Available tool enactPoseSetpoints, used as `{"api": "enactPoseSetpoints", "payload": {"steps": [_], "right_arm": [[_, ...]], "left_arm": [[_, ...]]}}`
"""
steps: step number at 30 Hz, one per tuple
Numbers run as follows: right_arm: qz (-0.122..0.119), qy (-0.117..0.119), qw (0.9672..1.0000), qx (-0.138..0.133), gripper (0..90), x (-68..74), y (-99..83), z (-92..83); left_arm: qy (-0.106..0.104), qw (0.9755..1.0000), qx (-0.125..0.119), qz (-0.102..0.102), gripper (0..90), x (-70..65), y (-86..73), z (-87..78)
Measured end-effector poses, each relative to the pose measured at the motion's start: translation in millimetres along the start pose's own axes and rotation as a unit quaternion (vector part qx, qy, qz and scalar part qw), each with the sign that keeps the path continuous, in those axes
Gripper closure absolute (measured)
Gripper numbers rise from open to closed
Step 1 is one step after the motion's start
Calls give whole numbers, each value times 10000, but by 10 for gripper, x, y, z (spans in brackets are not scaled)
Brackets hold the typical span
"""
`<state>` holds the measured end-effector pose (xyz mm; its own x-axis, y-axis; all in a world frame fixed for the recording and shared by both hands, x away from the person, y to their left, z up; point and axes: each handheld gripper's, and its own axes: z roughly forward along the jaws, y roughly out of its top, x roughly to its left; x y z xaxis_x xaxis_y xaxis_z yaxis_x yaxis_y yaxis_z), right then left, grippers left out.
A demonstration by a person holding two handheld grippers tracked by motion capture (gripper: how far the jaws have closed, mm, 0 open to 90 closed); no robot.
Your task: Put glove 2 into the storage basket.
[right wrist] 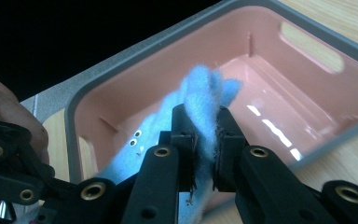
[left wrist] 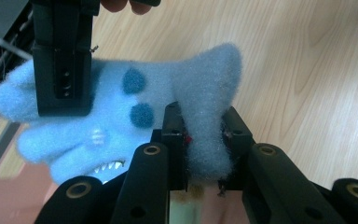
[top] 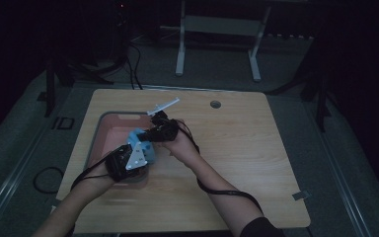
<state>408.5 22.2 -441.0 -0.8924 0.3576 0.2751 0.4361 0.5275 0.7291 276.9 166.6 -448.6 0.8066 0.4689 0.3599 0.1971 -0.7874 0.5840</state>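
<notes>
Both grippers held one thing between them: a fluffy light-blue plush toy (left wrist: 121, 112) w/ two dark-blue spots and a row of small white teeth. In the high view it hung above the pink tub (top: 109, 129), at the tub's near-right part, btw the two hands.

The left gripper (left wrist: 204, 140) was clamped on a flap of the toy; its black jaws pressed the blue fuzz from both sides, the flap bulging above and below the pads. In the high view the left gripper (top: 143, 148) sat low-left of the toy, the grey three-cornered plate on top facing up.

The right gripper (right wrist: 205, 144) was also clamped on the toy, pinching a tuft of blue fleece that stuck up past the fingertips. In the high view it (top: 150, 132) came in from the right, just above the left one, w/ its cable trailing back along the forearm.

The tub, pink inside w/ a grey rim and handle slots (right wrist: 311, 46), sat on the left part of the wooden table (top: 237, 148). In the right gripper view the toy hung over the tub's inside, apart from the floor. Whether the toy touched the rim couldn't be told.
</notes>
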Motion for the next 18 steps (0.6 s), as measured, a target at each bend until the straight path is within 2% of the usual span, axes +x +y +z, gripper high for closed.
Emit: {"api": "enactPoseSetpoints", "payload": {"steps": [1, 4, 6, 7, 9, 12, 14, 18], "right_arm": [[-10, 40, 10000, 29, 818, 20, 23, 81], [-9, 44, 10000, 83, 818, 28, 28, 207], [4, 62, 9999, 100, 818, 25, 24, 252], [4, 62, 9999, 100, 818, 25, 24, 252], [62, 48, 9996, 255, 818, 2, -31, 431], [156, 61, 9994, 298, 817, -34, -53, 495], [222, 70, 9991, 365, 817, -77, -61, 562], [209, 4, 9985, 505, 808, -101, -77, 637]], "left_arm": [[20, 10000, 46, -44, 769, 14, -82, -8], [27, 9999, 109, -57, 769, 22, -194, 20], [27, 9999, 109, -57, 769, 22, -194, 20], [8, 9998, 208, -52, 769, 19, -261, 74], [-65, 9995, 280, -127, 768, 27, -332, 147], [-97, 9994, 313, -149, 768, 38, -353, 169], [-182, 9987, 411, -235, 769, 84, -411, 254], [-256, 9978, 550, -277, 767, 101, -440, 330]]}}
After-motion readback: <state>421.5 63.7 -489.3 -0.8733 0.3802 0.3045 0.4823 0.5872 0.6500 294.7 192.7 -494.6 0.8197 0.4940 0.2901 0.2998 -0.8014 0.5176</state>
